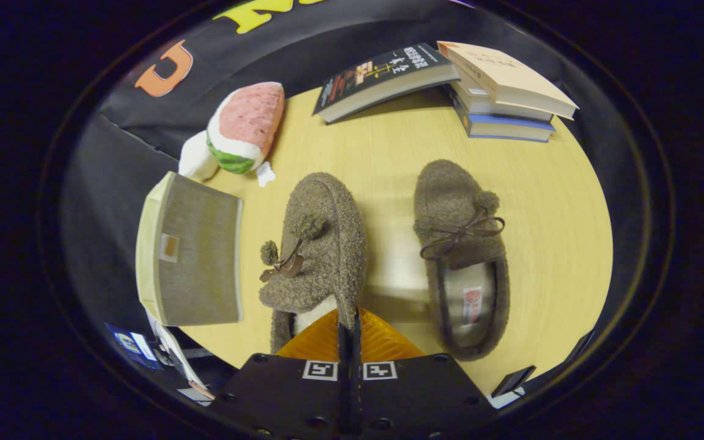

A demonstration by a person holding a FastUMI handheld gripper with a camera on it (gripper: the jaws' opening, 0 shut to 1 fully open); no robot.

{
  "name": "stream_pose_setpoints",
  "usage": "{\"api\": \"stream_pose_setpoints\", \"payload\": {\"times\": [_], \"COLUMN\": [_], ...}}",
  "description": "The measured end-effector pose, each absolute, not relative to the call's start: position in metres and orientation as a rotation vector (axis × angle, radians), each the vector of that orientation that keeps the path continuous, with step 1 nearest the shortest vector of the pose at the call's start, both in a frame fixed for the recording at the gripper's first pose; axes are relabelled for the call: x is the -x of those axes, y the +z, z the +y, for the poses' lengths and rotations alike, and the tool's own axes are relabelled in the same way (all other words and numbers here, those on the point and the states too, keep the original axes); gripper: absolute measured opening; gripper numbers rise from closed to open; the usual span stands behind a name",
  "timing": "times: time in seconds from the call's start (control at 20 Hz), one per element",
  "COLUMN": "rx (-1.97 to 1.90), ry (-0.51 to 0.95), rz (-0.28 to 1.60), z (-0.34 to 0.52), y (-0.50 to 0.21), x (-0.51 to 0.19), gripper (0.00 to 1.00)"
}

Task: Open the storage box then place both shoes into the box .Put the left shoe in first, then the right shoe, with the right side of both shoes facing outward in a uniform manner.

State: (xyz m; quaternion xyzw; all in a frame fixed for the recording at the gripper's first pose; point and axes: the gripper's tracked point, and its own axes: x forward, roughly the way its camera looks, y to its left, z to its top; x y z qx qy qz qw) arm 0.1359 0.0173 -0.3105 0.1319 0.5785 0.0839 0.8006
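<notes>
Now the claw [349, 333] has its two fingers squeezed together on the heel edge of one fuzzy brown slipper [318, 250], which tips on its side. The other fuzzy brown slipper with a bow [463, 256] lies flat on the yellow wooden table [382, 159], just beside it. The grey cloth storage box [190, 256] sits off to the side; I cannot tell if it is open. No shoe is inside yet, so both are left to do.

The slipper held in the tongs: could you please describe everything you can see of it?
The slipper is brown and fuzzy like fleece, with a thin brown bow and two pompoms on top. It is tilted onto its side, toe pointing away, its pale lining showing at the heel. The tongs are closed on the rim of its heel opening. Beneath it lies the wooden table; whether it touches is unclear.
</notes>
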Motion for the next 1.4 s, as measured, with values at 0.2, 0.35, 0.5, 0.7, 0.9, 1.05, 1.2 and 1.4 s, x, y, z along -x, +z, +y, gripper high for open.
{"api": "stream_pose_setpoints", "payload": {"times": [0.2, 0.35, 0.5, 0.7, 0.9, 1.05, 1.2, 1.4], "rx": [-0.320, -0.340, -0.339, -0.320, -0.321, -0.303, -0.322, -0.281], "ry": [0.256, 0.318, 0.386, 0.410, 0.356, 0.255, 0.180, 0.110], "rz": [1.169, 1.121, 1.096, 1.086, 1.122, 1.148, 1.224, 1.272], "z": [0.072, 0.127, 0.194, 0.276, 0.330, 0.347, 0.362, 0.371], "y": [-0.251, -0.210, -0.186, -0.189, -0.229, -0.269, -0.307, -0.348], "x": [-0.133, -0.135, -0.137, -0.146, -0.163, -0.177, -0.176, -0.190], "gripper": [0.00, 0.00, 0.00, 0.00, 0.01, 0.01, 0.01, 0.01]}}
